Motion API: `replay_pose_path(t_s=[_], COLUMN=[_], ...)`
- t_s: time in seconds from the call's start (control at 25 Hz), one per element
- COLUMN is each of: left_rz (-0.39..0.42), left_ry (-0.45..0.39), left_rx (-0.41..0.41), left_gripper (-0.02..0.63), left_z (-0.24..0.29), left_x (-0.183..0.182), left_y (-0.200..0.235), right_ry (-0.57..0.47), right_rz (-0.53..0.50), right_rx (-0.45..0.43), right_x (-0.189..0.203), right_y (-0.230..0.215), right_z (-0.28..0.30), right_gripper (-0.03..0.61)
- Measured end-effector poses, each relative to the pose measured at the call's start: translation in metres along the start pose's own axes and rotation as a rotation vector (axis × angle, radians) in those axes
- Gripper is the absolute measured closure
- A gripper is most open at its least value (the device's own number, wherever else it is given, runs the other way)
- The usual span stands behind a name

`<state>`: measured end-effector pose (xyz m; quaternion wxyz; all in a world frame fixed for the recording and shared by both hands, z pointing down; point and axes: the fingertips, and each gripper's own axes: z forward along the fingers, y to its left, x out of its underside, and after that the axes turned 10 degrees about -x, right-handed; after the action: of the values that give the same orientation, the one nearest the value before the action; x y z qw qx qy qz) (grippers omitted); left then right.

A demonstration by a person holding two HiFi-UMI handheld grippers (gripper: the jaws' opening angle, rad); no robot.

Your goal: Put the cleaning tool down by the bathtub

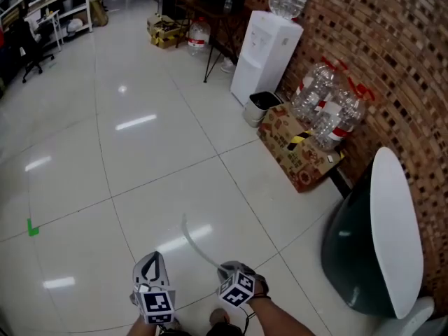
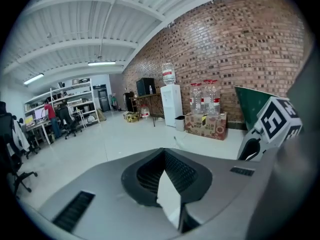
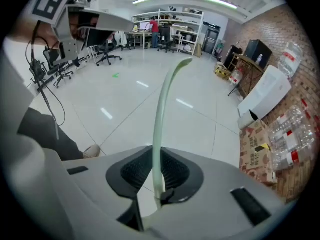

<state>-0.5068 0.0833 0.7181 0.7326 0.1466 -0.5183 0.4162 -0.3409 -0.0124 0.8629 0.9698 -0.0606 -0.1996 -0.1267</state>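
Note:
The cleaning tool (image 1: 196, 247) is a thin, pale green, curved strip. My right gripper (image 1: 234, 275) is shut on its lower end, and the strip arcs up and away over the white floor tiles. In the right gripper view the cleaning tool (image 3: 162, 104) rises from between the pads of my right gripper (image 3: 155, 156). My left gripper (image 1: 152, 271) is beside it at the bottom of the head view. Its tips meet with nothing between them in the left gripper view (image 2: 164, 154). The bathtub (image 1: 388, 222), dark outside with a white rim, stands at the right by the brick wall.
A printed cardboard box (image 1: 294, 149) with large water bottles on it lies against the wall beyond the tub. A small bin (image 1: 260, 107) and a white water dispenser (image 1: 262, 47) follow. Desks, chairs and shelves (image 1: 63, 5) stand far left. A green tape mark (image 1: 32, 227) is on the floor.

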Motion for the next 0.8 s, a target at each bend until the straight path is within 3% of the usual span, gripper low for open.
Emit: replay_pose_path(t_s=[0.32,0.44,0.64,0.8], left_rz=[-0.065,-0.053,-0.024,0.002], left_ry=[-0.089,-0.127,-0.186,-0.232], left_rx=[0.075,0.102,0.13,0.171], left_gripper=[0.609,0.609,0.609,0.609], left_z=[-0.112,-0.154,-0.197,-0.225], left_x=[-0.17,-0.236,-0.311,-0.344], left_y=[-0.032,-0.04,-0.061,-0.092], right_ry=[-0.107,-0.139,-0.229,-0.266], right_rz=[0.059,0.077,0.113,0.138], right_rx=[0.074,0.097,0.152,0.154], right_x=[-0.026,-0.032,-0.04,-0.028], right_y=[0.017,0.026,0.039,0.052], right_z=[-0.229,-0.301,-0.386,-0.43], right_gripper=[0.512,0.512,0.512,0.512])
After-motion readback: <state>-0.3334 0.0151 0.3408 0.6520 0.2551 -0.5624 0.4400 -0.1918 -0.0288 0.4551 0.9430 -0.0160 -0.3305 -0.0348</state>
